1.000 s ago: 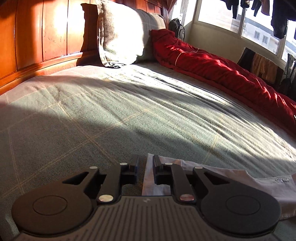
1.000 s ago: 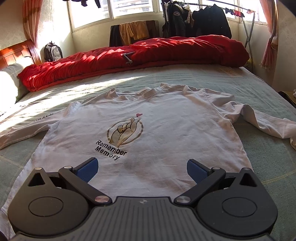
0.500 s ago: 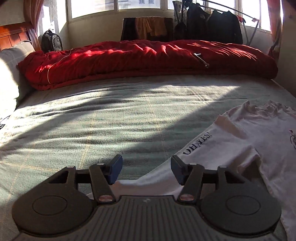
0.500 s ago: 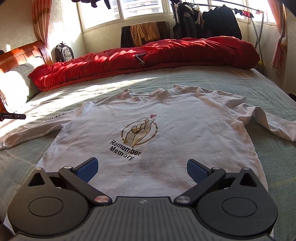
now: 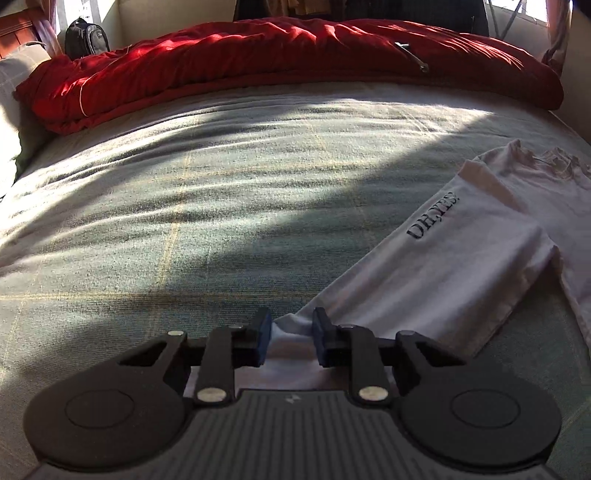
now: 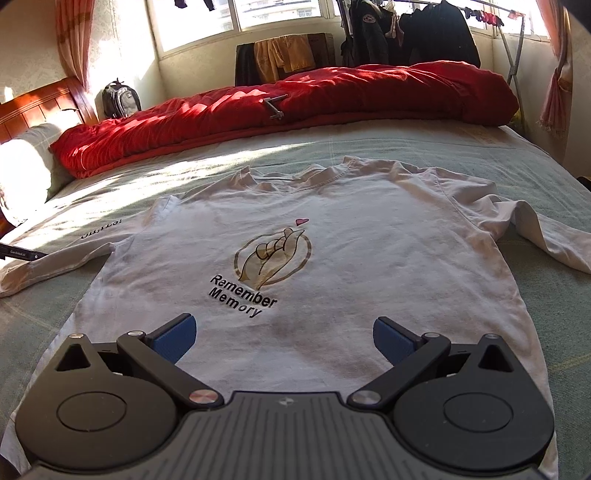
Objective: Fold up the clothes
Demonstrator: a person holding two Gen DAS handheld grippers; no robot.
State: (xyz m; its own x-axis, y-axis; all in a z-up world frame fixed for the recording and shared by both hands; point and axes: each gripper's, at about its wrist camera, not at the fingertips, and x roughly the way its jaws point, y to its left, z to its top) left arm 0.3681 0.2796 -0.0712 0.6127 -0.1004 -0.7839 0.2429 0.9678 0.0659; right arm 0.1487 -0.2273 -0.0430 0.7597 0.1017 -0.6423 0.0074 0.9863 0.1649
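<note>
A white long-sleeved shirt (image 6: 332, 258) lies face up and flat on the green bedspread (image 6: 517, 158), with a hand print and "Remember Memory" on the chest. My right gripper (image 6: 284, 332) hovers open over its lower hem, blue pads wide apart and nothing between them. The shirt's left sleeve (image 5: 461, 258), printed "OH,YES!", stretches out to the side. My left gripper (image 5: 291, 336) is at the cuff end, jaws narrowed with the white cloth bunched between the pads. The right sleeve (image 6: 546, 236) trails off toward the bed's right edge.
A rolled red quilt (image 6: 295, 99) runs along the far side of the bed. A pillow (image 6: 26, 166) and wooden headboard (image 6: 44, 103) are at the left, with a backpack (image 6: 121, 99) behind. Clothes hang on a rack (image 6: 424, 33) by the window.
My left gripper swung from facing the headboard toward the quilt, opened on the way, and has now closed in on the sleeve cuff. The right gripper rose slightly and stays open.
</note>
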